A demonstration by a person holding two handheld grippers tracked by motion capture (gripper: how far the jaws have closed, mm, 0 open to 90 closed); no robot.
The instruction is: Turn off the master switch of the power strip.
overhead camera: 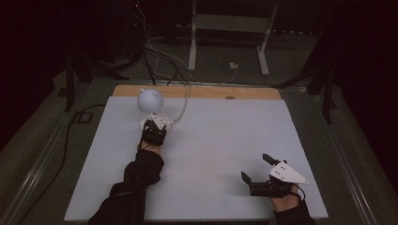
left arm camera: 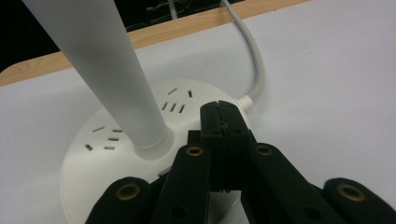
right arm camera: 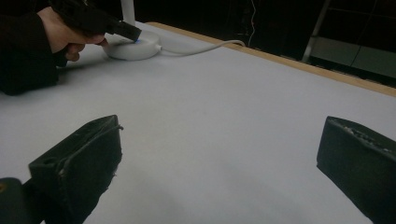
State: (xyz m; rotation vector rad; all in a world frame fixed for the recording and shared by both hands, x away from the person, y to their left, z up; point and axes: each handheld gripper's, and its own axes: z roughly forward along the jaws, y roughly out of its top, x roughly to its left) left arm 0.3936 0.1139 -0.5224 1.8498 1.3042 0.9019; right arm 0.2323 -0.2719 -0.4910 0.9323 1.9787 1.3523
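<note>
Jaws of the left gripper [left arm camera: 223,116] press, closed, on the lamp base [left arm camera: 93,158]; right gripper [overhead camera: 257,169] gapes wide.

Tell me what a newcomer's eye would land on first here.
First, the white desk lamp with a round base and globe head near the far left of the pale grey table mat. The left claw, shut, has its tip on that base. The right claw lies wide open on the mat's near right, apart from everything.
</note>
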